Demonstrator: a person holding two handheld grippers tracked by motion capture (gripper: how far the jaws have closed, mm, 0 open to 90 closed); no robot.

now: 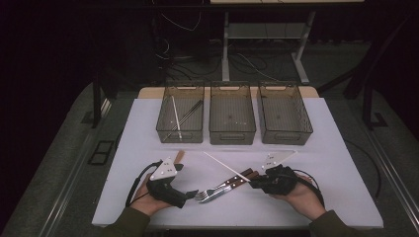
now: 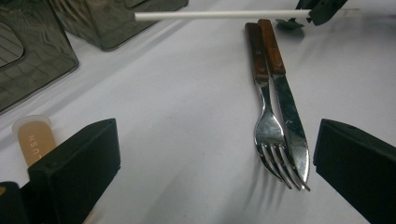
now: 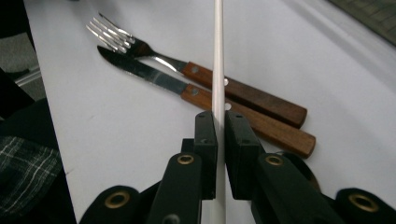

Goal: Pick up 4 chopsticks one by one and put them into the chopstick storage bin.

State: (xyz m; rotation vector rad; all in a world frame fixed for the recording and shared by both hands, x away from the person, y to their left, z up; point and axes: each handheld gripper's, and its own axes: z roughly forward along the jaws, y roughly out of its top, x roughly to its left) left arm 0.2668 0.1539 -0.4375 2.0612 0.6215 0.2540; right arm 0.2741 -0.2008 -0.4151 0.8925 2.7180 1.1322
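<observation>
A thin white stick (image 1: 227, 166) slants over the table, and my right gripper (image 1: 255, 181) is shut on its near end. In the right gripper view the two black jaws (image 3: 220, 126) pinch the stick (image 3: 218, 65), which runs straight up the picture. Under it lie a fork (image 3: 135, 44) and a knife (image 3: 144, 74) with wooden handles, side by side. My left gripper (image 1: 192, 193) rests on the table left of the fork tines (image 1: 202, 195). Its jaws (image 2: 215, 177) stand wide open, with the fork (image 2: 270, 133) and knife (image 2: 292, 121) just ahead and nothing between them.
Three grey bins stand in a row at the back: left (image 1: 180, 133), middle (image 1: 232, 136), right (image 1: 285, 137). The left bin holds a white stick and darker sticks. A beige flat piece (image 2: 32, 140) lies by my left jaw. White table surface (image 1: 148, 123) surrounds the cutlery.
</observation>
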